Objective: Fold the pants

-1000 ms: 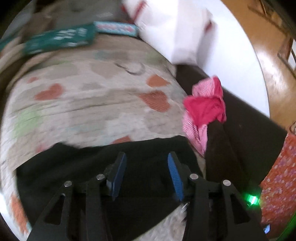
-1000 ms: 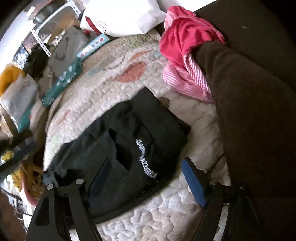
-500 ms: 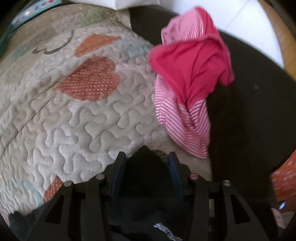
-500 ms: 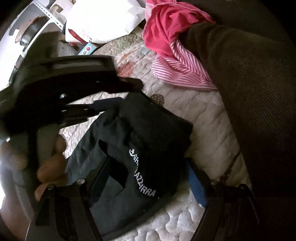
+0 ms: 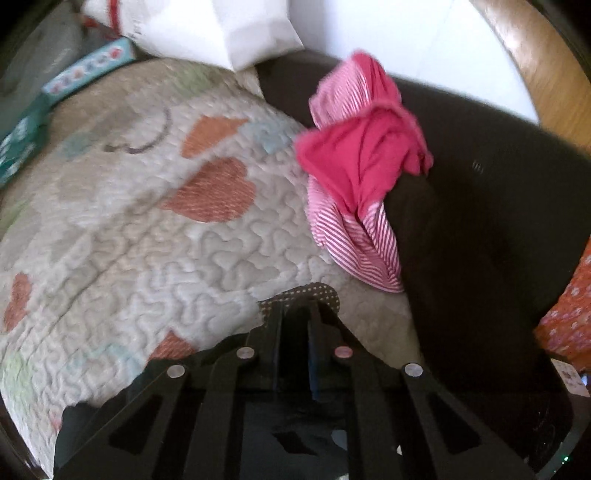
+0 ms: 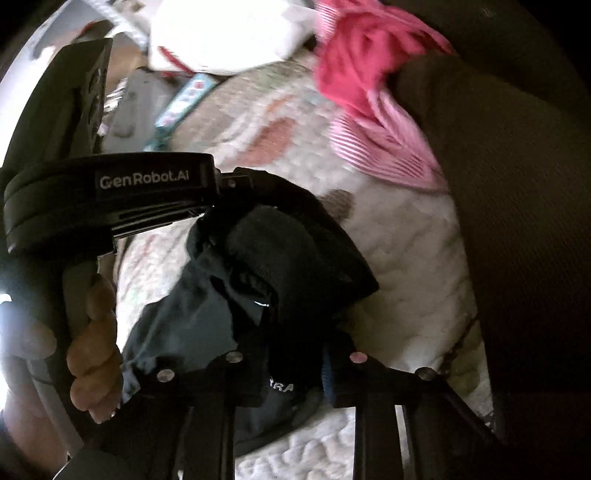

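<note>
The black pants (image 6: 295, 258) lie bunched on a heart-patterned quilt (image 5: 147, 240). My left gripper (image 5: 297, 314) is shut on their far edge, black cloth pinched between the pads. In the right wrist view the left gripper (image 6: 280, 192) comes in from the left, a person's hand (image 6: 96, 332) on its handle, and lifts that edge into a fold. My right gripper (image 6: 295, 362) is closing its jaws on the near edge, by the white lettering. The cloth sits pressed between its blue pads.
A pink striped garment (image 5: 358, 177) hangs over a dark brown sofa arm (image 5: 480, 221) to the right. A white bag (image 5: 221, 29) and teal boxes (image 5: 85, 70) lie at the quilt's far edge. Orange floral fabric (image 5: 569, 314) shows at far right.
The left gripper slid across the pants to their far edge and shut on it. The right jaws narrowed onto the near edge. The pants went from flat to bunched and raised.
</note>
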